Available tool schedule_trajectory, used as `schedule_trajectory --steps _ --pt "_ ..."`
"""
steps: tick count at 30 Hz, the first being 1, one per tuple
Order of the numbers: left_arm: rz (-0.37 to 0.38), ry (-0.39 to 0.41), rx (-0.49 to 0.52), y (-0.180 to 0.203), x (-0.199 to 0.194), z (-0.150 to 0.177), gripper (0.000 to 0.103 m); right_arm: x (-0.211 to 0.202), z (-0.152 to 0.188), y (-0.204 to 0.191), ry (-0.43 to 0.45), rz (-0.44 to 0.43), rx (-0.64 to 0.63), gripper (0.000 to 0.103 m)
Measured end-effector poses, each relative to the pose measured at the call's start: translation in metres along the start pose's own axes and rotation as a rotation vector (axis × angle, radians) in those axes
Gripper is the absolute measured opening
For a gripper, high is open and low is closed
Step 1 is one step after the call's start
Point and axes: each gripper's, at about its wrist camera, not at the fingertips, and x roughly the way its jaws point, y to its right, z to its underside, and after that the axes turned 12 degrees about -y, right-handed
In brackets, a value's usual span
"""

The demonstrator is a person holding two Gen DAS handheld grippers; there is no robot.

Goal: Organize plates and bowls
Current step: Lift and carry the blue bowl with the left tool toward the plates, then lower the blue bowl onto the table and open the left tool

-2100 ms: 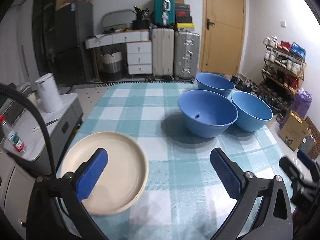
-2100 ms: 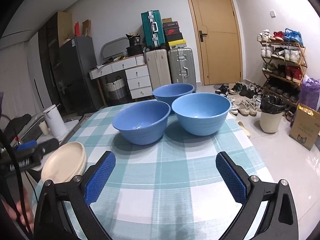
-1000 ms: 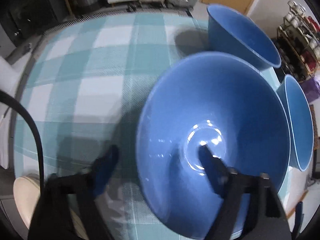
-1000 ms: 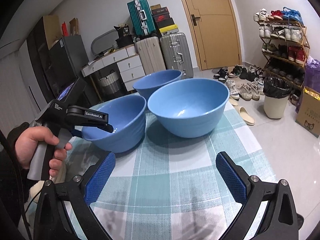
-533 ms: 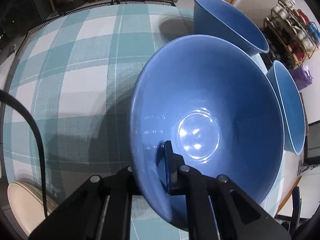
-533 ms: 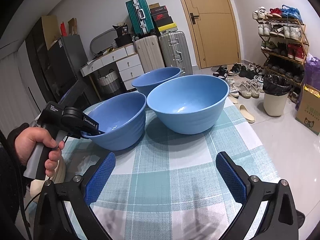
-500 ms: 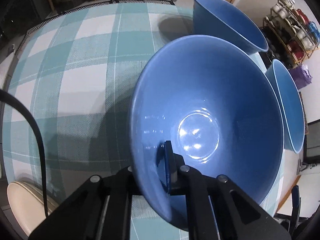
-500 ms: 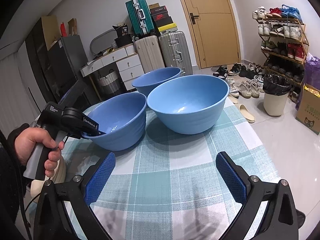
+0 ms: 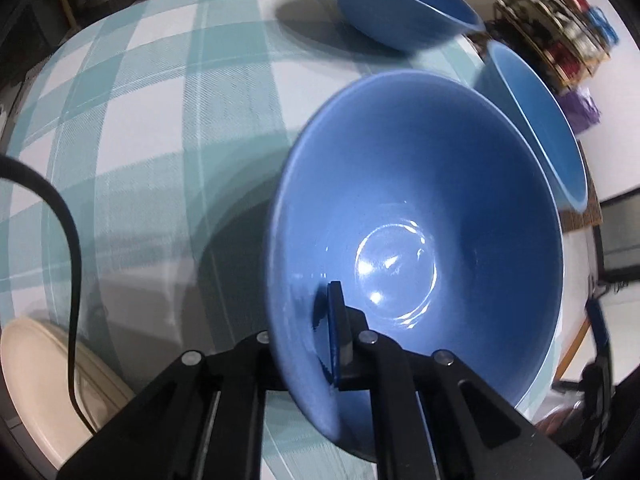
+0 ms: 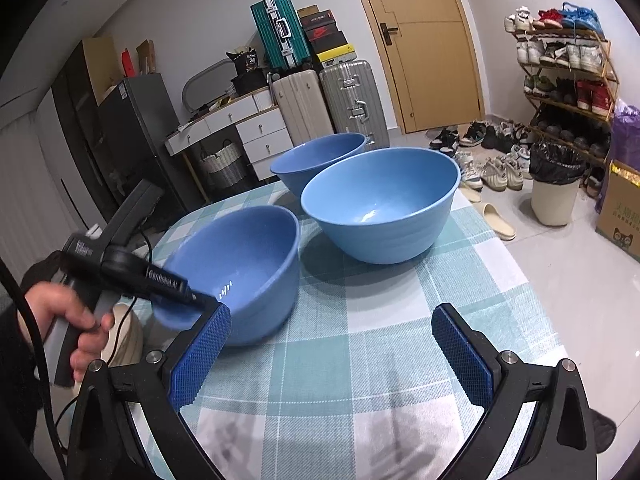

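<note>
Left gripper [image 9: 320,344] is clamped on the near rim of the nearest blue bowl [image 9: 420,216], one pad inside the wall, the other outside and hidden behind it. In the right wrist view that bowl sits at about 9 o'clock of the tabletop [image 10: 360,360], tipped toward the left hand [image 10: 68,320], its near edge looking lifted, the far base likely touching the checked cloth. Right gripper [image 10: 332,344] hangs open over the cloth at 6 o'clock, holding nothing. Second blue bowl [image 10: 384,204] stands upright just beside the held one at about 1 o'clock; third blue bowl [image 10: 316,160] is behind it at 12 o'clock. Cream plate [image 9: 36,380] lies at the tabletop's 8 o'clock edge, partly over the edge, under the left gripper's cable. Step in hand looks like lifting the gripped bowl to nest it in another. To do it well: a rim pinch on a glossy, deep bowl gives a long lever, so keep the grip firm, lift slowly, level the bowl before travel, clear the neighbour's rim fully, then lower it centred. Risks: the bowl swinging or slipping in the pads, clipping the second bowl's rim, the cable snagging the plate.
</note>
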Motion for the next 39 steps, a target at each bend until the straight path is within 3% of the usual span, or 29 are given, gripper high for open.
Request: schedule_trajectory --steps 6,16,28,39 --pt "0.072 -0.026 0.068 0.026 0.012 0.034 0.006 -0.01 0.005 0.002 0.01 0.011 0.01 0.102" --pt "0.091 -0.028 0.133 0.07 0.018 0.064 0.006 -0.039 0.019 0.01 0.031 0.043 0.03 0.102" --pt "0.098 -0.025 0.154 0.068 0.016 0.08 0.006 -0.049 0.03 0.029 0.009 0.039 0.08 0.102" --pt "0.059 0.016 0.156 0.075 0.014 0.079 0.007 -0.046 0.028 0.025 0.007 0.039 0.063 0.102"
